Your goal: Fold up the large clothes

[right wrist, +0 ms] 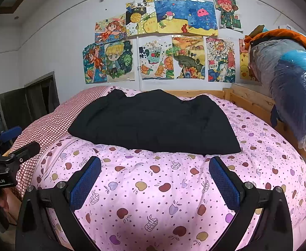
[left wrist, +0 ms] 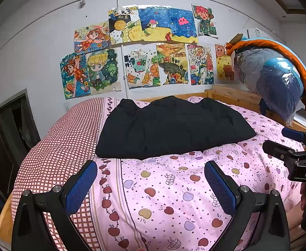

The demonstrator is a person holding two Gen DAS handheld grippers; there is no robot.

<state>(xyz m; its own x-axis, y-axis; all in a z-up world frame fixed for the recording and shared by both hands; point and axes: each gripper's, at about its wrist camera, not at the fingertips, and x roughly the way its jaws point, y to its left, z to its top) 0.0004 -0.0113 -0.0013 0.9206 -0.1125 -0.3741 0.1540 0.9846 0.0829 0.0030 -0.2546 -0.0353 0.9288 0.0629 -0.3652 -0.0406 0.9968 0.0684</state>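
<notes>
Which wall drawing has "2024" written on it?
The bottom-row drawing second from the right, packed with small buildings and a red tower; "2024" sits on a white patch at its lower left. No date shows on the others.

Left claw (left wrist: 150, 186) spread wide, blue pads (left wrist: 80, 188) apart, nothing between them. Right claw (right wrist: 155, 182) likewise wide, gripping nothing. Both level, side by side, pointing forward, each visible at the other's view edge.
</notes>
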